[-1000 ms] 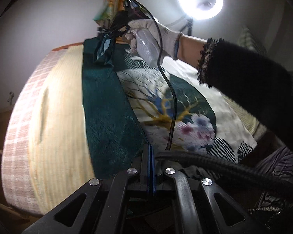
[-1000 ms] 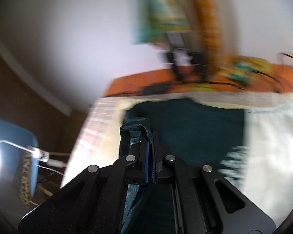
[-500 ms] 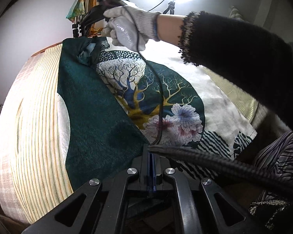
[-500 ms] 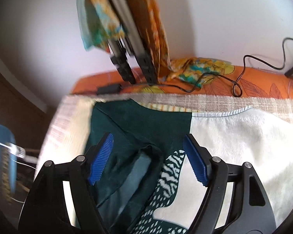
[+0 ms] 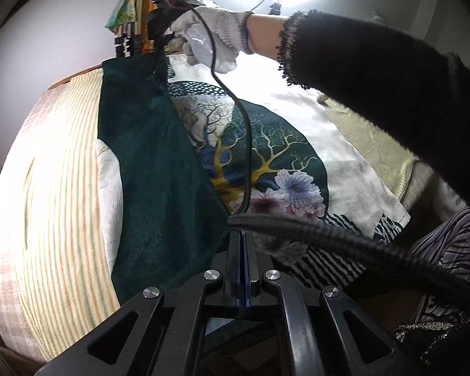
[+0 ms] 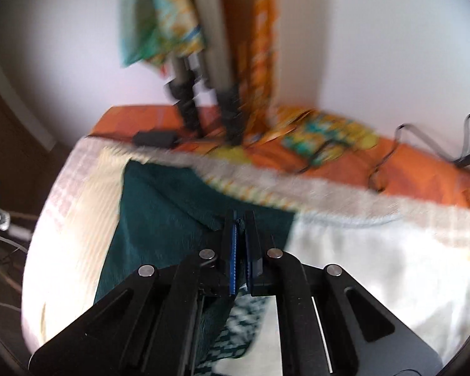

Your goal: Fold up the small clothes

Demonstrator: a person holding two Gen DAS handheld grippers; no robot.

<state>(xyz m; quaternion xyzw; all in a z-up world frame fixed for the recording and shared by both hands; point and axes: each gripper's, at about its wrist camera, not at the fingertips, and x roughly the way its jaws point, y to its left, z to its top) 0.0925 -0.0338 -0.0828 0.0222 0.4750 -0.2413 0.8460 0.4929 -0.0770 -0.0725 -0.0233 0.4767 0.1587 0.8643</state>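
The cream shirt with a dark green side panel and a tree-and-flower print (image 5: 266,144) lies flat on the striped yellow bedspread (image 5: 56,188). My left hand-held gripper (image 5: 242,244) is pinched tight on the green panel's near edge, and my right hand-held gripper (image 6: 241,244) is clamped on that panel's far end near the collar. I judge this is the first lengthwise fold: next, both ends should lift together and carry across the print, keeping the edge taut.
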